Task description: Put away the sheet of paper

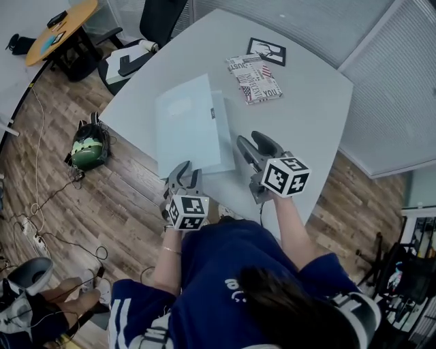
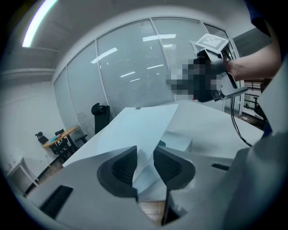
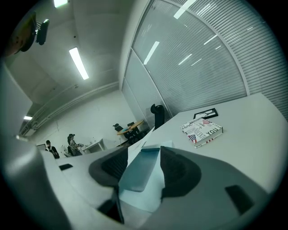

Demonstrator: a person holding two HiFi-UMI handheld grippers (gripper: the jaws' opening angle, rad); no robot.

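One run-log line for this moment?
left gripper: open, sheet edge between jaws | right gripper: open, at folder | sheet on folder, table

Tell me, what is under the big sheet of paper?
A pale blue folder lies under the sheet of paper; only its right strip shows. The rest, and anything inside it, is covered.

Bright, even light; fisheye-warped edges

place: office | evidence: glass partition walls point(image 2: 130, 76), swivel chair point(image 1: 163, 17), white table point(image 1: 306, 102)
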